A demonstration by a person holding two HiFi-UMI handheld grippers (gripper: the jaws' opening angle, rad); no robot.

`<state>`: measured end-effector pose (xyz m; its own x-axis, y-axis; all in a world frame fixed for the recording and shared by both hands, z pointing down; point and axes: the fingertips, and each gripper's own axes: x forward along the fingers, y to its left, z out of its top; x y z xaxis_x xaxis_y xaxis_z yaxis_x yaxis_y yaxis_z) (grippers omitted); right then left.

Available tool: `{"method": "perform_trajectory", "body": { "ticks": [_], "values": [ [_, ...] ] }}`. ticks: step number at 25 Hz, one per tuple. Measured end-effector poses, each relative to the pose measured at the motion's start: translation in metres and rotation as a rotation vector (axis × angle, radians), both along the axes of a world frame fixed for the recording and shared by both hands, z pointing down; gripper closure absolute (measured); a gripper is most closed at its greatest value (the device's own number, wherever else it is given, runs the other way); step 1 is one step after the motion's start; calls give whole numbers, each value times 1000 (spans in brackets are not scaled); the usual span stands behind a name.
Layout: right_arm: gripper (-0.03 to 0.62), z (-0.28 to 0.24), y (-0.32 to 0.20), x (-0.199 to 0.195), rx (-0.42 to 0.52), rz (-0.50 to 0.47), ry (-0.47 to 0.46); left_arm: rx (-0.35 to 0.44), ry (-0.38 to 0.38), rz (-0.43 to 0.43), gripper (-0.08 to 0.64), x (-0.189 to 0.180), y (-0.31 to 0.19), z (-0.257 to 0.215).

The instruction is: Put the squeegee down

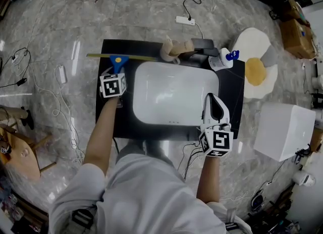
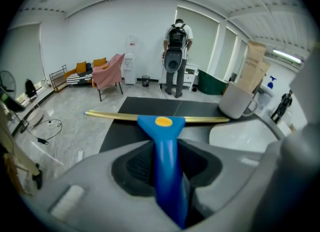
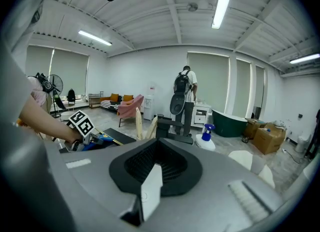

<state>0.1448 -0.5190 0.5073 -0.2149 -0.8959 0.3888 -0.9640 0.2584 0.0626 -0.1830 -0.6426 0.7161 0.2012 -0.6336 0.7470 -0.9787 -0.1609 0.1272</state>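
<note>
Currently, head view: left gripper (image 1: 117,70) pinching squeegee (image 1: 121,57) by blue handle at rear-left of countertop (image 1: 108,122); blade end overhangs edge. We judge early release could tip it floorward.
Left gripper view: mug (image 2: 237,101) near blade tip; sideways swing could strike it.
Right gripper view: right gripper (image 3: 150,188) pressed together, empty, well apart from squeegee; no backup support.

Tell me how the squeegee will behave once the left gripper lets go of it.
Probably stiff: the squeegee holds its long yellow blade straight. Likely front-heavy toward that wide blade, so the handle may drop or pivot on release. Its smooth plastic could slide on the black countertop.
</note>
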Motion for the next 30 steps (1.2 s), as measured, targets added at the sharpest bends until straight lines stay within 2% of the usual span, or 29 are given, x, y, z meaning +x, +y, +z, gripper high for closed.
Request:
{"method": "perform_trajectory", "body": {
  "ticks": [5, 14, 22, 30],
  "values": [
    [588, -1, 2, 0, 2, 1, 1, 2, -2, 6, 423, 0, 0, -1],
    [588, -5, 10, -4, 15, -16, -9, 27, -7, 27, 364, 1, 10, -15],
    [588, -12, 21, -11, 39, -51, -43, 98, -16, 31, 367, -5, 31, -50],
    [588, -32, 51, -29, 78, -117, -76, 188, -21, 0, 379, -19, 81, -105]
  ]
}}
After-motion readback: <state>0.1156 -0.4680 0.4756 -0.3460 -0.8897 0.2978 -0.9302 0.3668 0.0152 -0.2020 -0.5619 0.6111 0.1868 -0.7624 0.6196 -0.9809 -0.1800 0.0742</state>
